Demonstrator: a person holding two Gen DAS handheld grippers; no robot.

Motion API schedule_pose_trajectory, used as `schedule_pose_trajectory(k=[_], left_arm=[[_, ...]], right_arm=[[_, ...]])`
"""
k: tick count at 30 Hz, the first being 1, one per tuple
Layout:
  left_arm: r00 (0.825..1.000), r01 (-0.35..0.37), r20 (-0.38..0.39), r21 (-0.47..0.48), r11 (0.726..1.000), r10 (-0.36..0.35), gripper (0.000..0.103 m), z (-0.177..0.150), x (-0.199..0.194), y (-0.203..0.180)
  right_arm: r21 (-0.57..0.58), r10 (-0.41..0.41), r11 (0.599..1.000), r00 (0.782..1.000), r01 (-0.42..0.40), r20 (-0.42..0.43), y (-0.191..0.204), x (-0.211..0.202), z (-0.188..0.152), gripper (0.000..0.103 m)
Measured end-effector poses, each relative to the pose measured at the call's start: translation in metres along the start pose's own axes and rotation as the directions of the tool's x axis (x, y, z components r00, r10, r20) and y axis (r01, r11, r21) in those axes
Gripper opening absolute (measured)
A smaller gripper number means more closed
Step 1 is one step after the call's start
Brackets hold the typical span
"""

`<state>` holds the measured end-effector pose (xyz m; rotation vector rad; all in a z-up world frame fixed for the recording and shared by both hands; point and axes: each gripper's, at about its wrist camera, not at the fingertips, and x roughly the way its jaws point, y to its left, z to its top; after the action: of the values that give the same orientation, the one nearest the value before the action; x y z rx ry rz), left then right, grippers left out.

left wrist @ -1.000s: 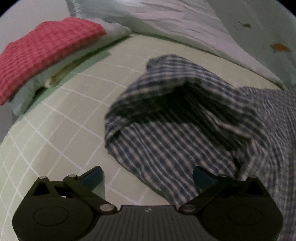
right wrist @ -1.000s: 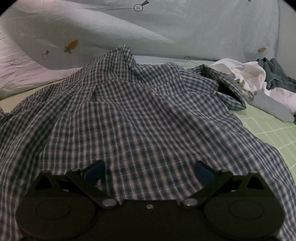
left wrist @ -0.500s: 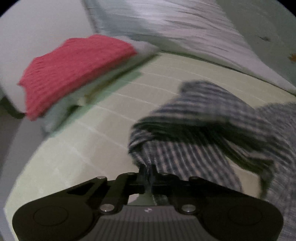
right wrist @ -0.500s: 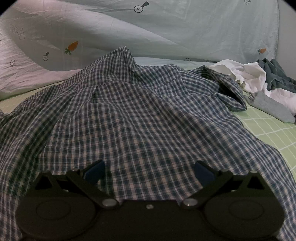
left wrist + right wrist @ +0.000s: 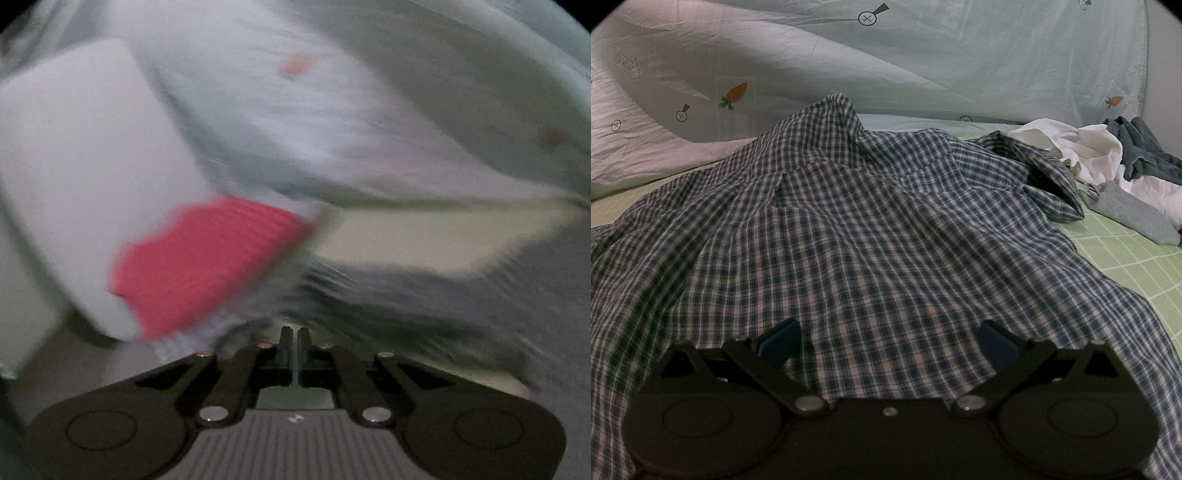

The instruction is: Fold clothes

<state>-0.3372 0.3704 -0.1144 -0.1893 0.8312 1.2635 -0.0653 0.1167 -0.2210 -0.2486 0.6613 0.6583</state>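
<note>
A blue and white checked shirt point(image 5: 871, 236) lies spread and rumpled on the green grid bed sheet point(image 5: 1126, 254). My right gripper point(image 5: 886, 343) is open, low over the shirt's near part, with nothing between its fingers. In the left wrist view, which is heavily blurred, my left gripper point(image 5: 294, 338) is shut on an edge of the checked shirt point(image 5: 424, 306), which streams away to the right.
A folded red cloth point(image 5: 207, 258) lies on a white pillow point(image 5: 85, 177) to the left. A pale quilt with carrot prints point(image 5: 849, 59) is heaped at the back. A pile of white, grey and dark clothes point(image 5: 1108, 162) lies at the right.
My left gripper closed on the shirt's edge and has swung up and left with it, blurring the view. My right gripper stayed open and still over the shirt.
</note>
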Motion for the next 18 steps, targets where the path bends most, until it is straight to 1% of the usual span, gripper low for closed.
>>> schedule_pose_trajectory(k=[2, 4, 5, 6, 7, 8, 9, 10, 11, 12, 14, 16, 17, 18], left_arm=[[0.995, 0.075, -0.073, 0.019, 0.997, -0.073, 0.007, -0.013, 0.006, -0.016], [0.979, 0.15, -0.147, 0.032, 0.988, -0.144, 0.008, -0.026, 0.012, -0.032], [0.969, 0.181, -0.177, 0.027, 0.983, -0.173, 0.015, -0.031, 0.014, -0.037], [0.964, 0.191, -0.187, -0.006, 0.982, -0.188, 0.021, -0.032, 0.015, -0.033], [0.96, 0.196, -0.195, -0.041, 0.98, -0.2, 0.039, -0.033, 0.016, -0.027], [0.961, 0.183, -0.193, -0.085, 0.979, -0.196, 0.058, -0.031, 0.019, -0.018], [0.965, 0.156, -0.19, -0.148, 0.977, -0.183, 0.065, -0.029, 0.024, -0.006], [0.967, 0.125, -0.191, -0.217, 0.968, -0.167, 0.073, -0.027, 0.031, 0.007], [0.967, 0.092, -0.199, -0.304, 0.948, -0.157, 0.074, -0.027, 0.037, 0.024], [0.964, 0.07, -0.21, -0.387, 0.919, -0.162, 0.075, -0.028, 0.043, 0.04], [0.96, 0.02, -0.225, -0.543, 0.84, -0.168, 0.078, -0.035, 0.055, 0.074], [0.963, -0.05, -0.235, -0.639, 0.767, -0.133, 0.079, -0.042, 0.064, 0.102], [0.964, -0.082, -0.24, -0.673, 0.735, -0.112, 0.081, -0.045, 0.068, 0.114], [0.968, -0.106, -0.239, -0.677, 0.729, -0.081, 0.083, -0.046, 0.072, 0.122]], right_arm=[[0.001, -0.001, 1.0, 1.0, 0.001, 0.0, 0.001, 0.0, 0.0, 0.103], [0.002, -0.002, 1.0, 1.0, 0.002, 0.0, 0.001, 0.0, 0.0, 0.103], [0.002, -0.003, 1.0, 1.0, 0.003, 0.0, 0.001, 0.0, 0.0, 0.103], [0.003, -0.003, 1.0, 1.0, 0.003, 0.0, 0.001, 0.0, 0.001, 0.103], [0.003, -0.003, 1.0, 1.0, 0.003, 0.0, 0.001, 0.0, 0.001, 0.103], [0.003, -0.003, 1.0, 1.0, 0.003, 0.0, 0.001, 0.0, 0.001, 0.103], [0.003, -0.004, 1.0, 1.0, 0.004, 0.0, 0.001, 0.0, 0.001, 0.103], [0.003, -0.004, 1.0, 1.0, 0.004, 0.0, 0.001, 0.0, 0.001, 0.103], [0.004, -0.004, 1.0, 1.0, 0.004, 0.0, 0.001, 0.0, 0.001, 0.103], [0.004, -0.005, 1.0, 1.0, 0.005, 0.0, 0.001, 0.0, 0.001, 0.103], [0.004, -0.005, 1.0, 1.0, 0.005, 0.0, 0.001, -0.001, 0.001, 0.103], [0.004, -0.005, 1.0, 1.0, 0.005, 0.0, 0.001, -0.001, 0.0, 0.103], [0.004, -0.006, 1.0, 1.0, 0.006, 0.0, 0.001, -0.001, 0.0, 0.103], [0.004, -0.007, 1.0, 1.0, 0.007, 0.0, 0.001, -0.001, 0.0, 0.103]])
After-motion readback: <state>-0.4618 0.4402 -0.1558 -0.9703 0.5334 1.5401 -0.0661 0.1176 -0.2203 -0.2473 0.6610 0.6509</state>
